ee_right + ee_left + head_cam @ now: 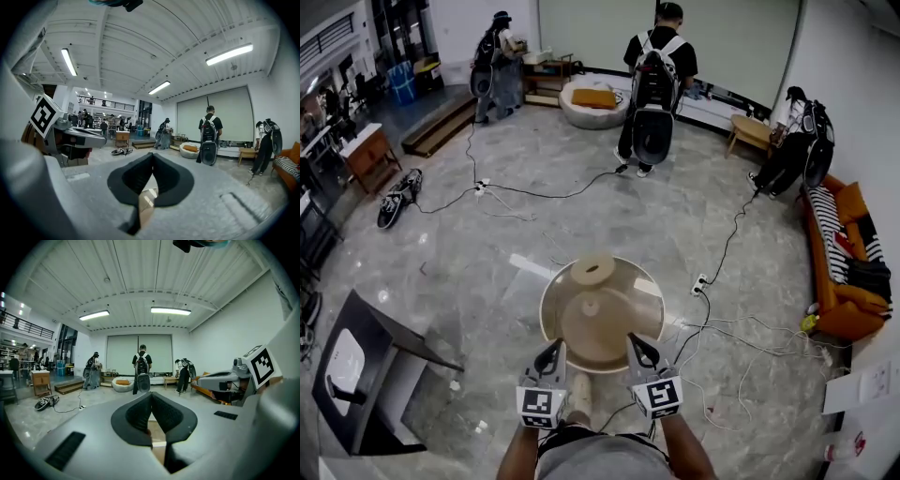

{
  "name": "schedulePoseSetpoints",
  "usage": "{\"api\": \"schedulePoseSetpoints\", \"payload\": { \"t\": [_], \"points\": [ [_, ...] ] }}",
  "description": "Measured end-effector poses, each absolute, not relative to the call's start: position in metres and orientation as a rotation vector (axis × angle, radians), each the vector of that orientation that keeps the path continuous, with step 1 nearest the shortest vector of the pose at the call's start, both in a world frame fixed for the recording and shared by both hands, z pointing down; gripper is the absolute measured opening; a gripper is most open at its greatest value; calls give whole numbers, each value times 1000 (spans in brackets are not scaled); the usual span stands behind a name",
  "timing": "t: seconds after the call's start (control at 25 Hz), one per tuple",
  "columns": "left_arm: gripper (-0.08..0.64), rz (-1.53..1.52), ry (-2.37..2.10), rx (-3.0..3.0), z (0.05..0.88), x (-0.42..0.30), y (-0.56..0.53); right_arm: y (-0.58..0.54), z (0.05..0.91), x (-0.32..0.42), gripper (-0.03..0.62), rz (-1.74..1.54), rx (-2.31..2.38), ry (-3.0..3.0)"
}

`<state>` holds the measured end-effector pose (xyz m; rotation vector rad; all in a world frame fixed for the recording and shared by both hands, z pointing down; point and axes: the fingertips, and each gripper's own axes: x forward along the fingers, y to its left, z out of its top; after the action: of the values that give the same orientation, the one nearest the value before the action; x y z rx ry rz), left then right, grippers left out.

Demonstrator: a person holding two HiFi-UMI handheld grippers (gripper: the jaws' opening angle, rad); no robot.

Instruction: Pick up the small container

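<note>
Left claw [549, 356]: the jaws are closed tip to tip, with nothing held between them, as the left gripper view [151, 397] shows. Right claw [641, 351]: the jaws are likewise closed and empty, tips touching in the right gripper view [152, 156]. Both claws point toward 12 o'clock. In the head view the left claw's tip overlaps the 7 o'clock rim of the round surface [551, 298] and the right claw's tip overlaps the 5 o'clock rim.

The small container [592, 269] is a pale tan, round item. It sits at the 12 o'clock edge of the surface, well apart from both claws and touched by neither. A smaller round tan shape [591, 305] shows near the centre; whether it lies on the surface or beneath it cannot be told.

Beyond the surface, black cables [727, 246] run across the grey floor [534, 225]. An orange sofa [842, 302] stands at 3 o'clock. Three persons wearing backpacks stand at 11 [493, 66], 12 [654, 84] and 2 o'clock [797, 139].
</note>
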<state>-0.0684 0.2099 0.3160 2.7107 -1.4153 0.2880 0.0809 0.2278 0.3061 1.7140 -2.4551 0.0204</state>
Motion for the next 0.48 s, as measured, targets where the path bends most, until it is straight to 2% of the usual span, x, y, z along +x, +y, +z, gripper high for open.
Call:
{"api": "schedulePoseSetpoints", "payload": {
  "t": [0.48],
  "points": [
    [18,323,-1331,2729,332,-71,69,92,319,74,0,87,1739,-2396]
  ]
}}
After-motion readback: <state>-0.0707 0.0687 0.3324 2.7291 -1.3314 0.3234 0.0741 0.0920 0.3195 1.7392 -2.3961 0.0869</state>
